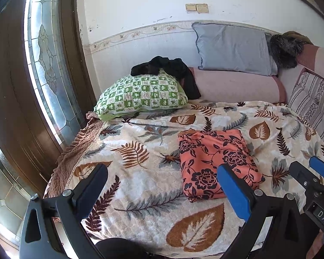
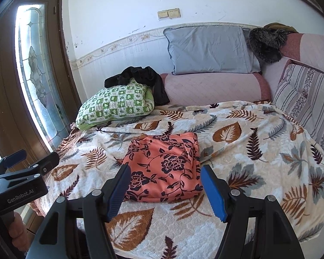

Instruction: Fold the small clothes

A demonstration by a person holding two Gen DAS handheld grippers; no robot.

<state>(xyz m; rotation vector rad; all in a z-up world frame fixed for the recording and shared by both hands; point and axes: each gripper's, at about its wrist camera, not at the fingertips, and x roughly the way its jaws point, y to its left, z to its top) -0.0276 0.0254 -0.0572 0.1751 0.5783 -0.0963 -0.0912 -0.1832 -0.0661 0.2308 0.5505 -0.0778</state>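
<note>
A folded orange cloth with dark flowers (image 1: 216, 164) lies flat on the leaf-patterned blanket (image 1: 140, 194); it also shows in the right wrist view (image 2: 164, 166). My left gripper (image 1: 162, 181) is open and empty, held above the blanket just left of and nearer than the cloth. My right gripper (image 2: 165, 185) is open and empty, its fingers on either side of the cloth's near edge and above it. The right gripper also shows at the right edge of the left wrist view (image 1: 313, 172). A black garment (image 1: 168, 69) lies crumpled on the green pillow.
A green checked pillow (image 1: 140, 95) sits at the back left, a grey-blue pillow (image 1: 233, 47) against the wall, a pink bolster (image 1: 237, 86) below it. A striped cushion (image 2: 306, 95) is at the right. A wooden door with glass (image 1: 43, 64) stands at the left.
</note>
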